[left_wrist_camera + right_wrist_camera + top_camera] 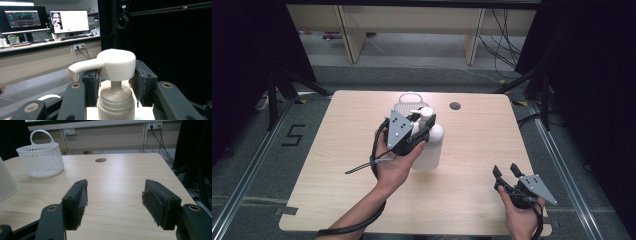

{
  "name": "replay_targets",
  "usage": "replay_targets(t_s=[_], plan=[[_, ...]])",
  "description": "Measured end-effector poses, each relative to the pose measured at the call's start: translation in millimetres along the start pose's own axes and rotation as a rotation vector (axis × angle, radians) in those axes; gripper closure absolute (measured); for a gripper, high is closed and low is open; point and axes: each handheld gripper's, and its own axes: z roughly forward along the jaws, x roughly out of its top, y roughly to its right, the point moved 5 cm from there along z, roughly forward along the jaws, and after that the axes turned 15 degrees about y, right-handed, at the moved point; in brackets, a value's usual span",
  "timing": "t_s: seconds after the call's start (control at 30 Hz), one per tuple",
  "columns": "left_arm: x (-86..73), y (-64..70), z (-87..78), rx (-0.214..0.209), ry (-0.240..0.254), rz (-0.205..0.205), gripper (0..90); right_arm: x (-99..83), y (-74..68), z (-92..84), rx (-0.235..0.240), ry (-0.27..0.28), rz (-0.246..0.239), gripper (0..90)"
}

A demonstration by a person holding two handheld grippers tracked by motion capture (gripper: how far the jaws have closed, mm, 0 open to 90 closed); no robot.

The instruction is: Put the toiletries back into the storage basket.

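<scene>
Left gripper [113,85] clamping white plastic pump bottle [430,145] at pump head [110,63], bottle standing mid-table just before white slotted basket [40,160]. Right gripper [117,200] hovering over light wooden table [337,150], jaws spread, nothing between.

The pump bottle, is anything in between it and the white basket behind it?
Nothing visible is. The left tool is shut on the pump bottle at its pump head, and the white basket stands just behind the bottle on the table, with no other thing between them.
</scene>
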Motion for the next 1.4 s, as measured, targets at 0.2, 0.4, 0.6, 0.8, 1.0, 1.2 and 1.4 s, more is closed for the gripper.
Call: replay_targets(t_s=[0.2, 0.4, 0.6, 0.8, 1.0, 1.2, 1.4], plan=[[4.5, -8.8, 1.1, 0.013, 0.006, 0.001, 59.5, -2.6, 0.4, 1.7, 0.026, 0.017, -0.003, 36.5], [9.1, -18.5, 2.0, 0.029, 0.015, 0.002, 59.5, -3.9, 0.2, 0.2, 0.005, -0.009, 0.002, 36.6], [10.6, -25.5, 3.0, 0.037, 0.019, -0.001, 59.6, -5.5, 0.7, 3.1, 0.014, 0.017, -0.014, 36.6], [9.7, -28.7, 3.9, 0.041, 0.023, -0.007, 59.7, -7.3, -0.4, 2.4, 0.019, -0.007, 0.008, 36.5], [10.6, -32.4, 5.8, 0.058, 0.026, 0.008, 59.7, -7.3, -0.7, 1.6, 0.021, -0.023, 0.001, 36.5], [10.4, -37.2, 8.4, 0.067, 0.018, 0.005, 59.7, -7.7, -1.4, 2.3, 0.022, -0.018, 0.012, 36.5], [10.3, -41.2, 11.2, 0.07, 0.018, -0.001, 59.7, -7.7, -0.8, 2.6, 0.027, -0.017, -0.006, 36.5]])
